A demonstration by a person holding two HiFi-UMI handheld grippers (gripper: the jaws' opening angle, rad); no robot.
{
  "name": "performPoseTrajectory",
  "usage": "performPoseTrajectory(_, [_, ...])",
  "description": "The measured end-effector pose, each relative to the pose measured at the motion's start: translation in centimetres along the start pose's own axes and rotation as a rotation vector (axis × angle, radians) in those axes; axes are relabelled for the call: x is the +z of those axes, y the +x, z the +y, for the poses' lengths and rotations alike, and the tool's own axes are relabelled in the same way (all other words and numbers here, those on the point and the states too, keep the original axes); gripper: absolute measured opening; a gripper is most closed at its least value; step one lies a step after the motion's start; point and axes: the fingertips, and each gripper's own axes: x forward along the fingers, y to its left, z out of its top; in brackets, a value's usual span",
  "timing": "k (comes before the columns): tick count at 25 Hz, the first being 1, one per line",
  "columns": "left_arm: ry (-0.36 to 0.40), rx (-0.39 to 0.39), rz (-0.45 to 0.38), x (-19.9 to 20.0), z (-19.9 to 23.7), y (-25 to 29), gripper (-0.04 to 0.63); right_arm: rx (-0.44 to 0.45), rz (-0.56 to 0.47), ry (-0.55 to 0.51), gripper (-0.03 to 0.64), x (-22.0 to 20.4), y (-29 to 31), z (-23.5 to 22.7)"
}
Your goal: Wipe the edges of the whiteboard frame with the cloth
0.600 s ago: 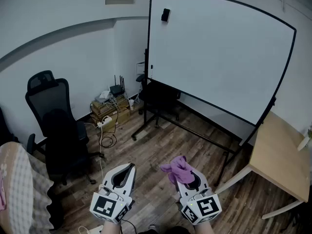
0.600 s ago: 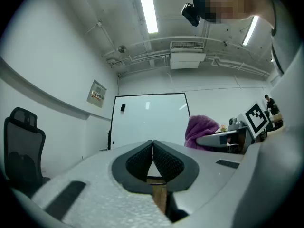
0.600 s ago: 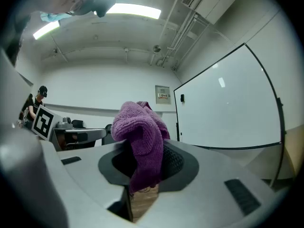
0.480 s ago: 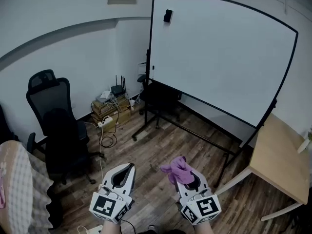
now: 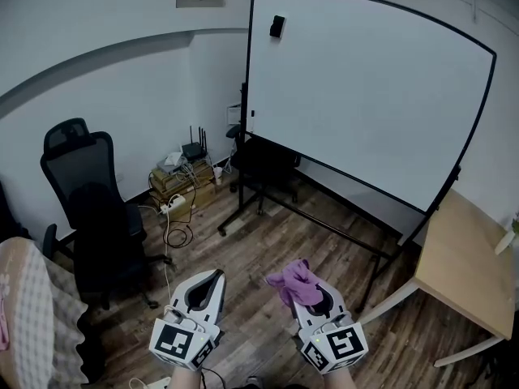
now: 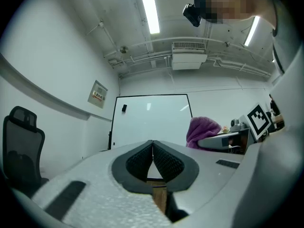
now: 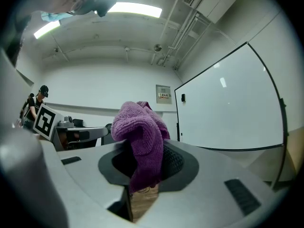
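Purple knitted cloth (image 5: 295,279) is bunched in the right gripper (image 5: 311,295), well apart from the black-framed white whiteboard (image 5: 365,96). Sweep from the left:
- Black office chair (image 5: 87,191) stands near the wall.
- Left gripper (image 5: 212,276) is low over the wood-plank floor (image 5: 268,241), jaws pressed together, nothing between them.
- Right gripper is just beside it, jaws clamped on the cloth, folds spilling over the tips.
- Whiteboard stands upright on its black stand across the room.
- Light wooden table (image 5: 466,258) is at the right edge.

The left gripper (image 5: 216,275) is showing a pale grey shell with black bumpy pads (image 6: 140,161) inside. The right gripper (image 5: 310,292) is looking the same. Each is carrying a cube (image 5: 180,344) with black-and-white squares
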Motion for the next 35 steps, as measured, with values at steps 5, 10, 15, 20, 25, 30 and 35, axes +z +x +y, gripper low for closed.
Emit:
performPoseTrajectory(5, [0.007, -0.014, 0.003, -0.1, 0.4, 0.3, 0.017, -0.044, -0.019, 0.022, 0.097, 0.0, 0.2, -0.8])
performPoseTrajectory(10, [0.007, -0.018, 0.004, -0.6, 1.0, 1.1, 0.017, -0.034, -0.010, 0.030, 0.097, -0.6, 1.0, -1.3])
performPoseTrajectory(15, [0.005, -0.025, -0.014, -0.8, 1.9, 3.0, 0.017, 0.001, -0.001, 0.042, 0.097, -0.8, 3.1, -2.0])
performPoseTrajectory(20, [0.012, -0.004, -0.014, -1.2, 3.6, 6.2, 0.017, 0.025, 0.001, 0.048, 0.097, -1.0, 6.5, -4.2])
performPoseTrajectory(25, [0.025, 0.019, -0.015, -1.3, 5.8, 9.9, 0.017, 0.051, -0.014, 0.046, 0.097, -0.4, 10.7, -6.6])
performPoseTrajectory(30, [0.034, 0.031, -0.015, -1.6, 7.3, 14.0, 0.017, 0.076, -0.016, 0.049, 0.097, -0.3, 14.3, -9.4])
performPoseTrajectory(35, [0.033, 0.041, -0.010, -2.0, 8.2, 18.1, 0.017, 0.097, -0.015, 0.050, 0.097, -0.5, 17.2, -12.5])
